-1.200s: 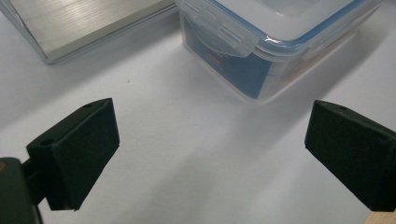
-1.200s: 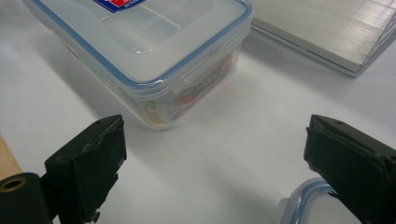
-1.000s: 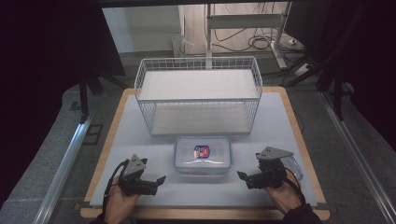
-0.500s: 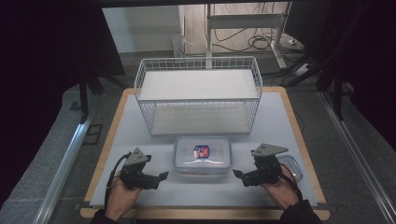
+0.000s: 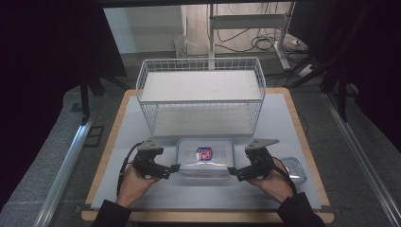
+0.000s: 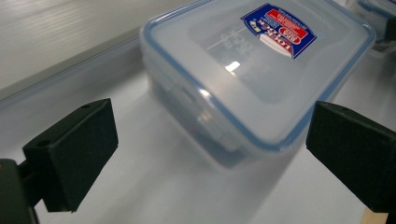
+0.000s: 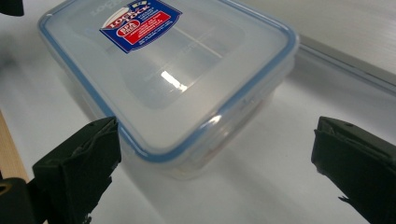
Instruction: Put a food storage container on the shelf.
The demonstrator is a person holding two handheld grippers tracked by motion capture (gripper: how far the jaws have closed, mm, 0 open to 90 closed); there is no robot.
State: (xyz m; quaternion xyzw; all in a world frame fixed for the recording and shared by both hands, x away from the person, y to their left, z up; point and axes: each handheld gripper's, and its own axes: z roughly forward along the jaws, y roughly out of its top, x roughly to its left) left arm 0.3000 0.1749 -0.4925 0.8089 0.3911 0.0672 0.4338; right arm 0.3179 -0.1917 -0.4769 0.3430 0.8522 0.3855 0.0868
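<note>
The clear lidded container [image 5: 204, 157] is lying on the counter [image 5: 283, 118] in front of the wire basket [image 5: 201, 94], flanked by the left gripper [image 5: 171, 169] and the right gripper [image 5: 235, 172], whose jaws are being held spread wide, nothing being gripped or touched.

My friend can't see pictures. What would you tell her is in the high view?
Two hands hold open black grippers, the left gripper and the right gripper, at either end of a clear plastic food container with a blue-rimmed lid on a white table. Behind it stands a white wire basket; a smaller container sits right.
</note>
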